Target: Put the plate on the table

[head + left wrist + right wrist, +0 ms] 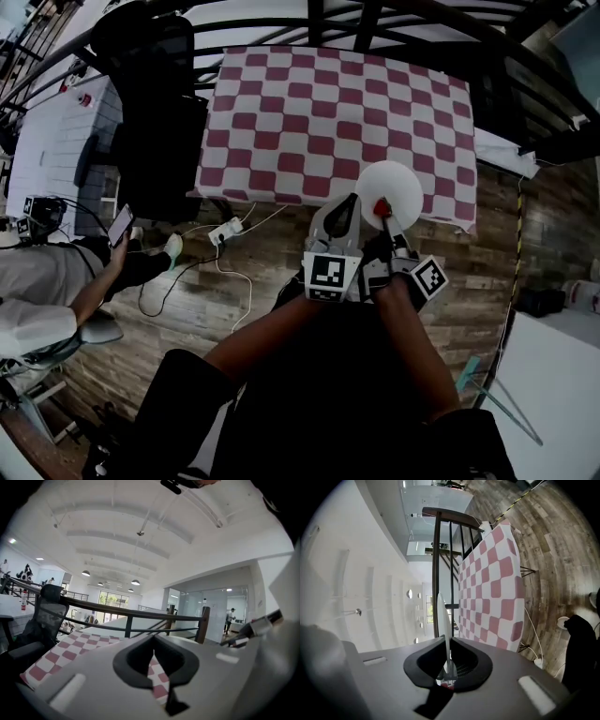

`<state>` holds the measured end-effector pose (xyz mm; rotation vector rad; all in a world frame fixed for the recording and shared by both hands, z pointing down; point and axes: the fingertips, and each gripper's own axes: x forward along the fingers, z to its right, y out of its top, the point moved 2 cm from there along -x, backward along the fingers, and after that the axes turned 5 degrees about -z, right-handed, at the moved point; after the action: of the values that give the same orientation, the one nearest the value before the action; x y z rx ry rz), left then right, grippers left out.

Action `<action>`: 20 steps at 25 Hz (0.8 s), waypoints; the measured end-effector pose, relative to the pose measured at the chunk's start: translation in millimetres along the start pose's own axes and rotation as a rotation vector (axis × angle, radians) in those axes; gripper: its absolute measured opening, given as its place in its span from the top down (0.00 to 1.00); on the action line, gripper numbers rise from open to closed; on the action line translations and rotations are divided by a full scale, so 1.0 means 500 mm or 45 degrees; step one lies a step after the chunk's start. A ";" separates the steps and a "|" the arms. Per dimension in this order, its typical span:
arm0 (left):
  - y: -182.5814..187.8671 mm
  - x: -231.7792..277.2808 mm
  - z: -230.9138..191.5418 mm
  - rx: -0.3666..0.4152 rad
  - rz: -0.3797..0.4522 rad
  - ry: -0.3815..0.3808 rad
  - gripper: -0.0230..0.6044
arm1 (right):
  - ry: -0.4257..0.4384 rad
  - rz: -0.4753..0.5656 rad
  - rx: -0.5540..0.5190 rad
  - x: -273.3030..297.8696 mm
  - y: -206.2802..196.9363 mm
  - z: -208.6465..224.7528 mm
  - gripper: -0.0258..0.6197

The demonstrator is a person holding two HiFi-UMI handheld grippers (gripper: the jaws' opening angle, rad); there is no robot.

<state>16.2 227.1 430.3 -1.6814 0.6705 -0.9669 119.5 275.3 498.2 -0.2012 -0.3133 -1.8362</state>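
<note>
Right tool: clenched on the near rim of the plate, which runs thin and edge-on between the jaws in the right gripper view; only a narrow bite of rim is held

Left tool: jaws closed tip to tip with nothing between them, carried just beside the right tool and touching no item

Plate: white, round, face up and roughly level in the head view, held in the air over the near right edge of the bench; not yet set down

Bench: covered by a red and white checked cloth that hangs over the near edge; no other items on it

Floor: wood planks directly under the tools, with a power strip and its cable lying near the bench

Hazards, as judged:
- grip on the rim alone; the plate's own weight may swing it down or slide it out of the jaws
- set down this close to the edge, the plate may overhang and tip to the floor
- a dragged rim may catch and pull the loose cloth
- the left tool, carried so near, may knock the plate
</note>
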 end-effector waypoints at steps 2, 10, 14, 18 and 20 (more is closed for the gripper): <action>0.004 0.013 -0.016 0.003 0.002 -0.014 0.95 | 0.011 0.018 0.004 0.018 -0.001 -0.008 0.93; 0.001 0.048 -0.081 0.007 -0.011 -0.048 0.95 | 0.002 0.064 -0.003 0.073 -0.013 -0.017 0.93; -0.003 0.051 -0.105 -0.017 -0.017 -0.039 0.95 | -0.015 0.050 -0.016 0.092 -0.023 -0.023 0.93; 0.003 0.060 -0.122 -0.036 -0.015 -0.046 0.95 | -0.017 0.039 -0.039 0.115 -0.026 -0.037 0.93; 0.006 0.061 -0.133 -0.045 0.009 -0.047 0.95 | -0.019 0.031 -0.037 0.124 -0.028 -0.040 0.93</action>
<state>-24.6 168.1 445.0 -1.7223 0.6720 -0.9214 88.8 215.9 495.9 -0.2376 -0.2936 -1.8164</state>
